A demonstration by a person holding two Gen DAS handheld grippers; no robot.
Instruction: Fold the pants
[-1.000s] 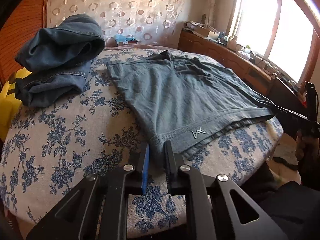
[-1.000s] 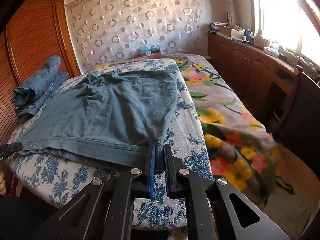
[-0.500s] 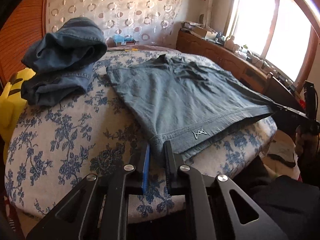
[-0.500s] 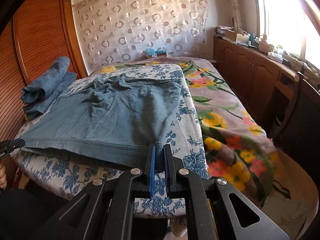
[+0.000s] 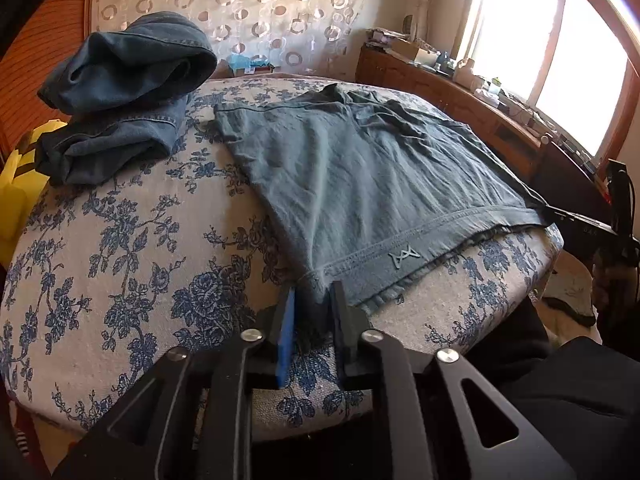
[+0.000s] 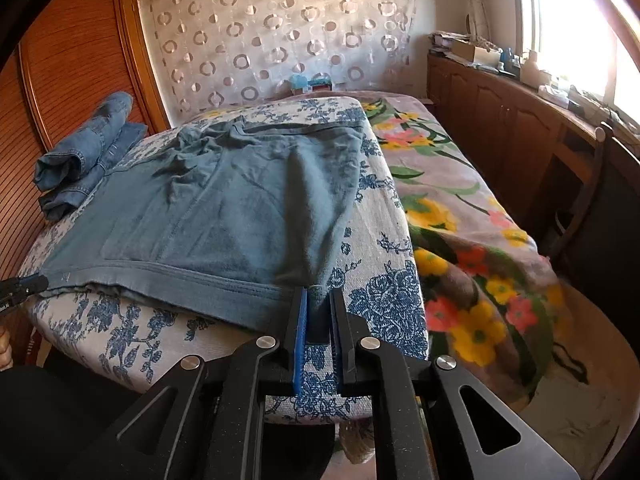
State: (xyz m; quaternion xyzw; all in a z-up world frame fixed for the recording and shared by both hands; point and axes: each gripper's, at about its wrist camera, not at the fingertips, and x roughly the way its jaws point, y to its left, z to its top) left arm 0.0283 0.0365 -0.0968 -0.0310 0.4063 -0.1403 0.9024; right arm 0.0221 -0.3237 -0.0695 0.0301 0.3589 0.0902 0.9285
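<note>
A: Left gripper (image 5: 313, 300), black two-finger claw with one blue pad: jaws opening, the near left corner of the hem of the grey-blue pants (image 5: 360, 184) between them. The gap beside the blue pad is visible; cloth no longer looks pinched.

B: Right gripper (image 6: 319, 306)?

A: Same build. Jaws opening as well, but narrower. The near right hem corner of the pants (image 6: 224, 220) stands up between the pads, which sit close on it. Whether they press it I cannot tell for sure; it reads as a light pinch.

B: Where does the garment lie?

A: Flat on the white cushion with blue flower print (image 5: 132, 248), hem along the cushion's near edge and slightly overhanging it, a small pale logo (image 5: 403, 258) on the hem band. The far end is rumpled, toward the cushion's far edge. Its right side runs beside the cushion's right edge.

B: Anything else on the cushion?

A: Folded blue denim jeans (image 5: 120, 92), stacked at the far left corner, apart from the pants. Right wrist view shows them there too (image 6: 86, 156).

B: Surroundings?

A: Blanket with yellow and red flowers (image 6: 472, 232) just right of the cushion. Brown wooden cabinets (image 6: 500, 120) under a bright window. Curtain with ring pattern (image 6: 280, 36) behind. Yellow object (image 5: 16, 184) at the left edge, partly hidden.
</note>
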